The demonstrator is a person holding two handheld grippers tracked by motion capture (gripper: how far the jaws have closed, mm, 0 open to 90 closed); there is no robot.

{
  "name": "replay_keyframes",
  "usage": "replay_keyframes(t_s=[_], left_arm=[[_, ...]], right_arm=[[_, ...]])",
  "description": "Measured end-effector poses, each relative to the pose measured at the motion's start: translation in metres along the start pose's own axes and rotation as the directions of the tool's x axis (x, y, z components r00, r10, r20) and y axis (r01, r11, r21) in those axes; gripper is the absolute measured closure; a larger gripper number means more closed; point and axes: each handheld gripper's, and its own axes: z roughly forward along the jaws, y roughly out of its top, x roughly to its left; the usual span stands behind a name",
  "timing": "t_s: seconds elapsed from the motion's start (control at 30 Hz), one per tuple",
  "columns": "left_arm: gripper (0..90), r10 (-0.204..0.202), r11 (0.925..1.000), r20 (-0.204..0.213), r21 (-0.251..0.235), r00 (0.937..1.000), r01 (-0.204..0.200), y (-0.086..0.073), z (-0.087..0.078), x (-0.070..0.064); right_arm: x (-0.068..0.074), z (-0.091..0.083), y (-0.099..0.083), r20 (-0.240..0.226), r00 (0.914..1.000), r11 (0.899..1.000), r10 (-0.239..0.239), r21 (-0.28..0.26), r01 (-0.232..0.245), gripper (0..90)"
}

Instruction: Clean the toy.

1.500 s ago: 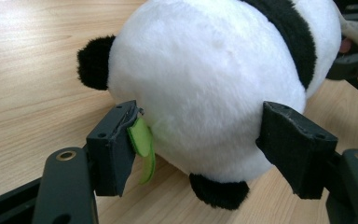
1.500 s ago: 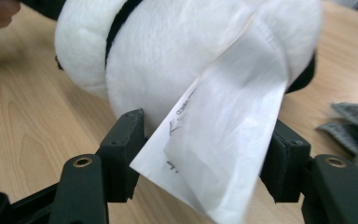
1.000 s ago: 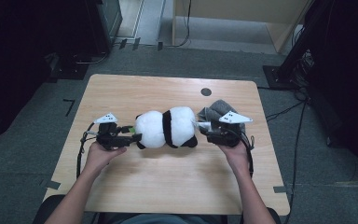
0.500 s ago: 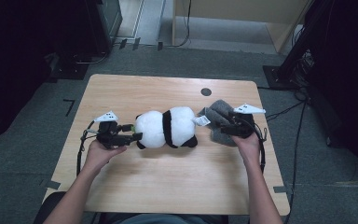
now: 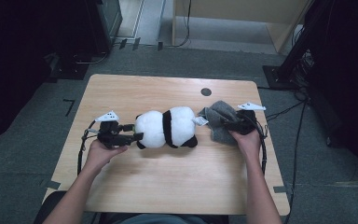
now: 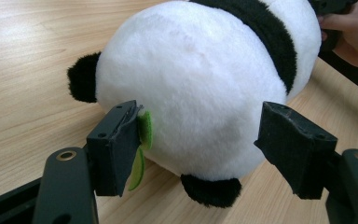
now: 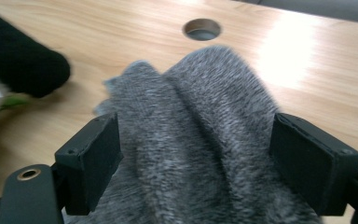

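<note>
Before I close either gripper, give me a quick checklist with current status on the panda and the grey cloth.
1. Left gripper open: ok, jaws apart.
2. Plush panda between the left jaws: ok, one pad touches its green tag.
3. Right gripper open: ok.
4. Grey cloth between the right jaws: ok, bunched up.
5. Cloth free of the panda: cannot tell, edges meet in the high view.
6. Panda resting on the table: ok.

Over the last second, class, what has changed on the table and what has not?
The right gripper moved right, away from the panda, drawing the grey cloth with it; its jaws stand open around the cloth. The left gripper stayed at the panda's other end, jaws open. The panda hardly shifted.
</note>
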Motion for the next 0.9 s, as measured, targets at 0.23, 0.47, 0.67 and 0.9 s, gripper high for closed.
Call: replay_keyframes(t_s=[0.23, 0.47, 0.67, 0.9], left_arm=[[29.5, -0.001, 1.0000, -0.003, 0.002, 1.0000, 0.001, -0.001, 0.000, 0.000], [29.6, -0.006, 1.0000, -0.003, -0.001, 1.0000, 0.006, -0.003, 0.000, 0.000], [29.5, -0.001, 1.0000, -0.005, -0.002, 1.0000, 0.001, -0.004, 0.002, 0.000], [29.4, -0.004, 1.0000, -0.008, -0.003, 1.0000, 0.004, -0.004, 0.003, 0.000]], right_arm=[[-0.009, 0.020, -0.012, -0.003, 1.0000, 0.998, -0.007, 0.070, 0.007, 21.3], [-0.015, 0.033, -0.022, 0.004, 0.9999, 0.992, 0.011, 0.123, -0.011, 27.3], [-0.017, 0.032, -0.025, -0.023, 0.9997, 0.993, 0.011, 0.117, -0.008, 44.3], [-0.011, 0.029, -0.023, -0.032, 0.9994, 0.990, 0.016, 0.138, -0.012, 66.4]])
